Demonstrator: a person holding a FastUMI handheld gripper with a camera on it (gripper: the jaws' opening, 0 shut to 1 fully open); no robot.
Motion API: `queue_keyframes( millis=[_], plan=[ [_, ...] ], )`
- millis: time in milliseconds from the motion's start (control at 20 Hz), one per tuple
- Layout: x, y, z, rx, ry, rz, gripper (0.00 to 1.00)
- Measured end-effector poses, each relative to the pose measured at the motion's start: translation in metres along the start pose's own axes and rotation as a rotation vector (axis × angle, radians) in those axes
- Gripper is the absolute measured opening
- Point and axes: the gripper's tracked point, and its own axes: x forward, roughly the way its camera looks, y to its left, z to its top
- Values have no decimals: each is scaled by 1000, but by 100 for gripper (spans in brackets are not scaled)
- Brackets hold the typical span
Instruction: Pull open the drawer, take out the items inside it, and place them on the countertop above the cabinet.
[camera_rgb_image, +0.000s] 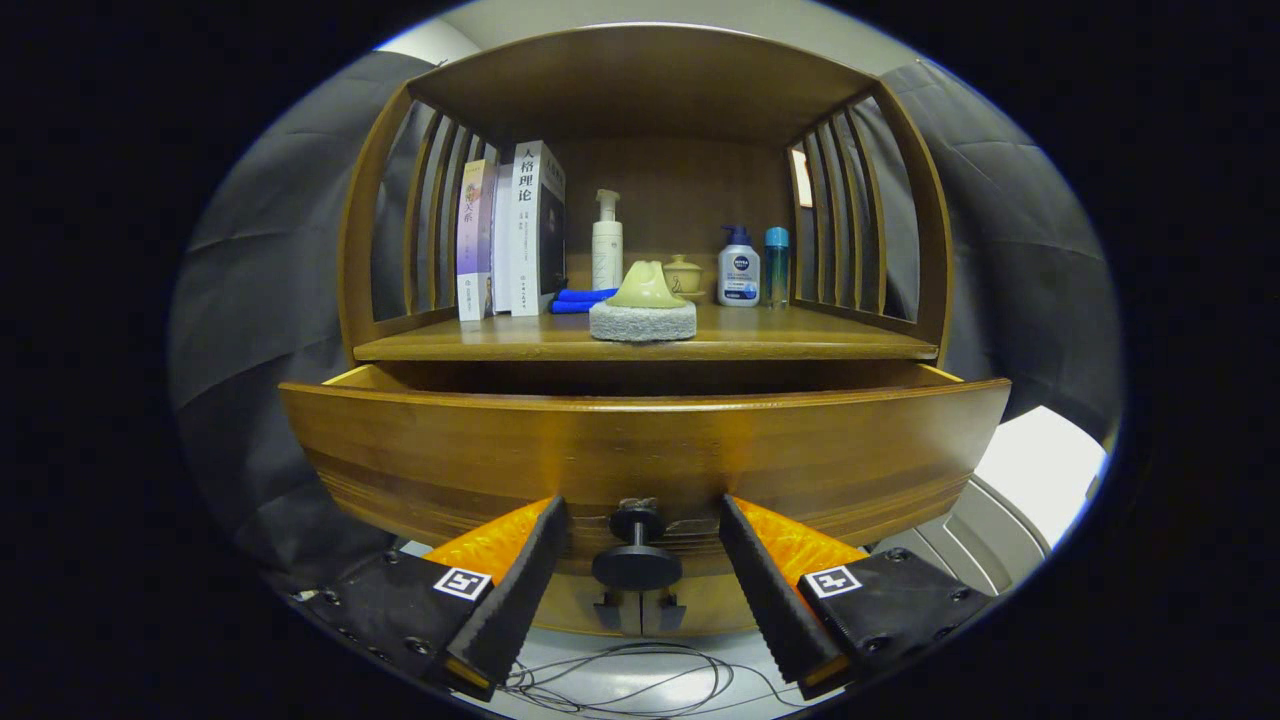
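The gripper (640, 560) faces the front of a wooden cabinet (640, 90); its jaws stand wide apart, one on each side of the dark round knob (637, 566) and clear of it, holding nothing; the knob sits between them on the lower middle of the drawer (640, 450). The drawer is pulled out toward the camera, its curved front panel hiding the whole inside, so whether anything lies in it cannot be told; only a dark gap shows between the panel's top edge and the table (820, 345) above. On that table, near its front edge, rests a scrubbing pad with a pale yellow-green handle (643, 305); behind it lie a folded blue cloth (580, 299) and a small lidded cup (683, 275), partly covered by the pad's handle. A white pump bottle (607, 243) stands at the back; left of it stand upright books (510, 235); to the right stand a blue-capped pump bottle (739, 267) and a slim bottle with a blue cap (777, 265), just beside each other. Slatted sides close the alcove left and right. Below the jaws thin cables (640, 680) lie looped on a pale floor, cut off at the bottom.
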Motion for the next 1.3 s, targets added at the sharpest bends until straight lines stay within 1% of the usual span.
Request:
queue_keyframes(
  millis=[1050,1300],
  plan=[
    [51,1,15,14,-30,-10,98],
    [69,0,20,21,-35,-5,98]
  ],
)
